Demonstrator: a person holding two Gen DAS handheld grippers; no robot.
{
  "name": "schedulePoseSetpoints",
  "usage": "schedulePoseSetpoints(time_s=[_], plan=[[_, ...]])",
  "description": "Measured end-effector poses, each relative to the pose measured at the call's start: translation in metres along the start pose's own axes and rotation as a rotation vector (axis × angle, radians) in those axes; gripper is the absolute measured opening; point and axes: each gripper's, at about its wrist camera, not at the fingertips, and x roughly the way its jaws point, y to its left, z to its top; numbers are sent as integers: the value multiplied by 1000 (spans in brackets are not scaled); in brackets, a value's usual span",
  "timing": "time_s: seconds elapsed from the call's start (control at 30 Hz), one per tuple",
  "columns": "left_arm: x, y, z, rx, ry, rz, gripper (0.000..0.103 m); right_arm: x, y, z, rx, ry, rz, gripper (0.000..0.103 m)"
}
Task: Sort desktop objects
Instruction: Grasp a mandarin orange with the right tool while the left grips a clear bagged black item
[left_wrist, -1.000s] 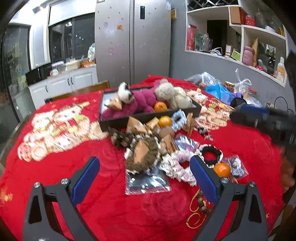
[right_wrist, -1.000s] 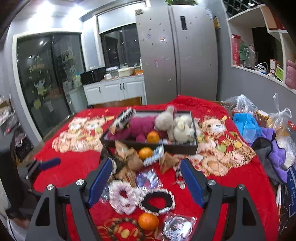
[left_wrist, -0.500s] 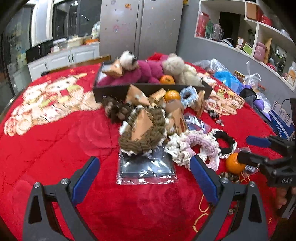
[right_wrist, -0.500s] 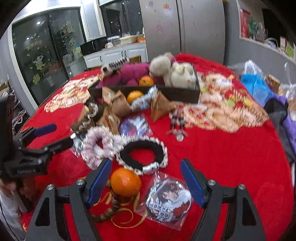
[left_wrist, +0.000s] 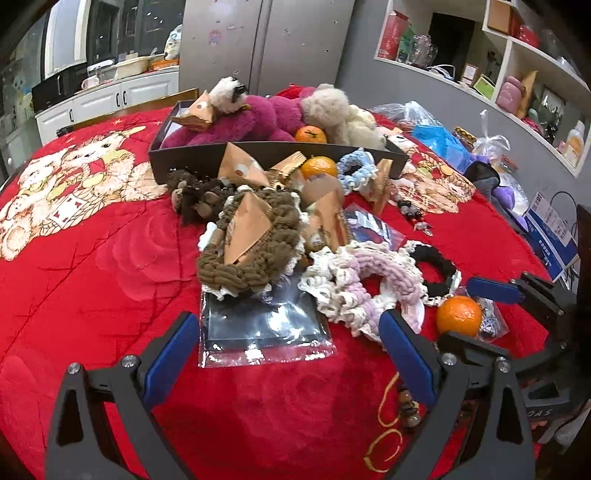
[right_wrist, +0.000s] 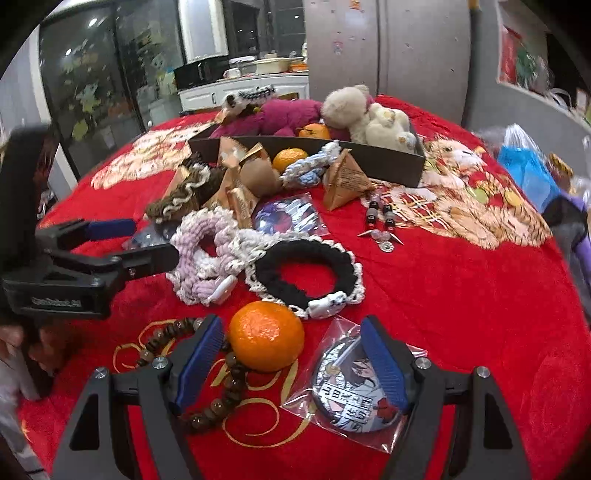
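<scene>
Kitchen: steel fridge, wall shelves | desk in red bear-print cloth | dark box holds plush toys | right hand-held gripper wide around tangerine, beside badge with unreadable print | left hand-held gripper wide over clear bag

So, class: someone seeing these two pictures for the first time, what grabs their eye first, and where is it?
Probably the bright round orange tangerine, lying on the red plush tablecloth between the open right gripper fingers. Behind it a heap of crocheted scrunchies and paper packets leads to the dark box piled with plush toys. The open left gripper hovers near a clear plastic sleeve.
</scene>
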Motion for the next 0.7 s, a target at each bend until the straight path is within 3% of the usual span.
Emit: schedulePoseSetpoints(time_s=[0.2, 0.33, 0.43, 0.5, 0.57, 0.6, 0.67, 0.7], plan=[[1, -7, 0, 21, 7, 11, 98, 0, 0, 0, -1, -8, 6, 78], [2, -6, -1, 16, 16, 10, 94, 0, -2, 0, 9, -8, 6, 59], [4, -8, -4, 27, 31, 30, 81, 1, -1, -1, 9, -1, 25, 46], [2, -9, -5, 31, 23, 55, 58, 1, 1, -1, 1, 6, 34, 40], [1, -5, -6, 23, 21, 85, 42, 1, 3, -2, 2, 7, 33, 40], [0, -3, -6, 14, 17, 84, 24, 1, 3, -2, 3, 9, 34, 39], [-3, 5, -7, -10, 11, 95, 8, 0, 1, -1, 19, 12, 44, 39], [-5, 9, -7, -23, 10, 80, 6, 0, -1, -1, 30, 15, 51, 39]])
